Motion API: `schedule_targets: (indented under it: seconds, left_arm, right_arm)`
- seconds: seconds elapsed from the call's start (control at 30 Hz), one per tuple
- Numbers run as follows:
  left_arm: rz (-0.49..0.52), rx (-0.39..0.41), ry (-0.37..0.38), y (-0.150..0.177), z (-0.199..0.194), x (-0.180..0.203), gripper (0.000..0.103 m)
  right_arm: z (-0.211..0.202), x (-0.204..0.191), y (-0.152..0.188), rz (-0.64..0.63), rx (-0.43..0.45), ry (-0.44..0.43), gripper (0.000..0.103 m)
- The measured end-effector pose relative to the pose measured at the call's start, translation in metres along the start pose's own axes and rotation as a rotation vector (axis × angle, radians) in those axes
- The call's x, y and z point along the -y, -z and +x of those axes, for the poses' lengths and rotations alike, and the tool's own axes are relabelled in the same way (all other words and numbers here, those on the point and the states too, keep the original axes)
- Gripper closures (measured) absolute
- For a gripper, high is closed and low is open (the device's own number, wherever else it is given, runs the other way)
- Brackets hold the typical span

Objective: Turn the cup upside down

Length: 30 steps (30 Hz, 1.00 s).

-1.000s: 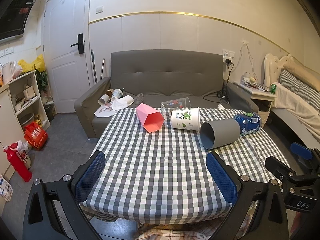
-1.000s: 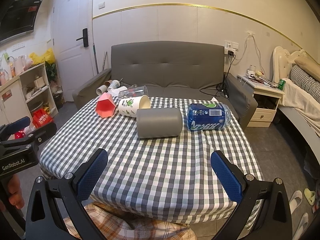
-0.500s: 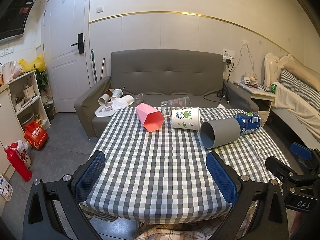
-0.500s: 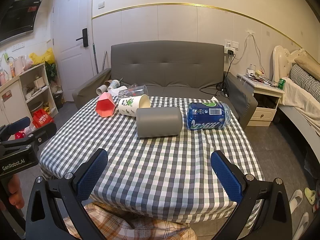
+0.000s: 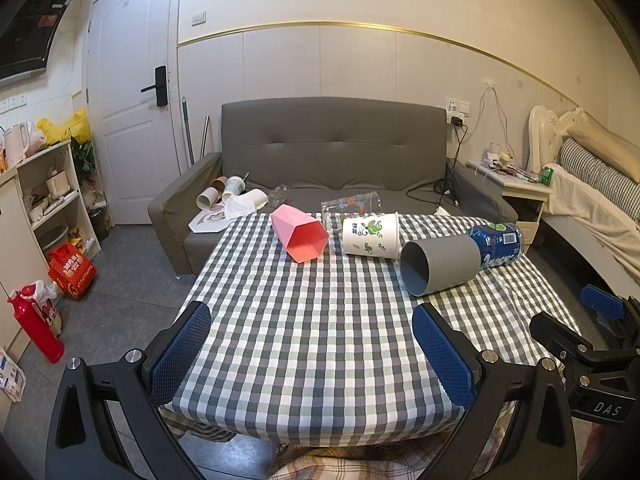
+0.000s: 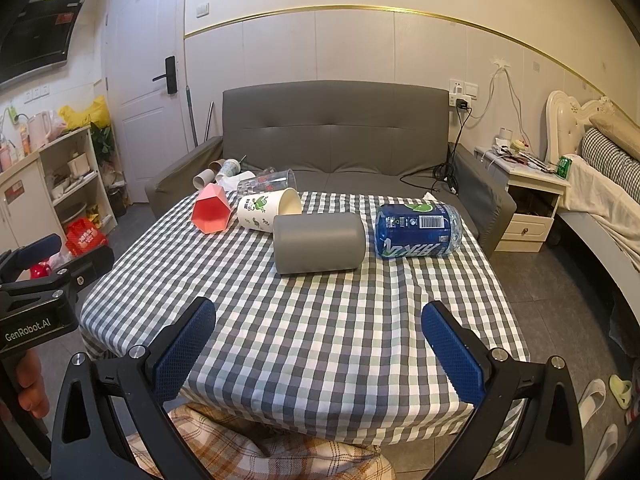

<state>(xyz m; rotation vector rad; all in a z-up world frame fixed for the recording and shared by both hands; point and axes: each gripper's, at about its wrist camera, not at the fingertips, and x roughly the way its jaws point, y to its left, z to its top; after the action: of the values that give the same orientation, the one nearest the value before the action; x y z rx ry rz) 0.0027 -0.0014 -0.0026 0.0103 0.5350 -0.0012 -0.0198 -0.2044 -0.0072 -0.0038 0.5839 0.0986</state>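
Several cups lie on their sides at the far half of a checked table [image 5: 320, 340]: a pink faceted cup [image 5: 300, 236], a white paper cup with green print [image 5: 372, 236], a grey cup [image 5: 440, 266], a clear glass cup [image 5: 352, 206] behind them, and a blue-labelled clear cup [image 5: 498, 244]. The right wrist view shows the pink cup [image 6: 211, 210], the white cup [image 6: 268, 210], the grey cup [image 6: 320, 248] and the blue cup [image 6: 418, 230]. My left gripper [image 5: 312, 354] and right gripper [image 6: 318, 348] are both open and empty, over the table's near edge.
A grey sofa [image 5: 332, 152] with paper cups and tissue on it stands behind the table. A shelf unit [image 5: 44, 196] and red bottle [image 5: 36, 326] are at the left. A nightstand [image 6: 532, 196] and bed [image 6: 608, 184] are at the right.
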Motion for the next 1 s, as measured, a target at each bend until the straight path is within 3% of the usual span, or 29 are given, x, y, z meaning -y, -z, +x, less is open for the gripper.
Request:
schedule_targets:
  seconds: [0.63, 1.0]
  left_arm:
    - [-0.006, -0.010, -0.005, 0.016, 0.007, 0.001, 0.000]
    - [-0.008, -0.016, -0.014, -0.005, 0.007, -0.008, 0.000]
  right_arm:
    - [0.003, -0.001, 0.001, -0.010, -0.009, -0.004, 0.000]
    - [0.003, -0.001, -0.009, -0.081, -0.004, -0.028, 0.000]
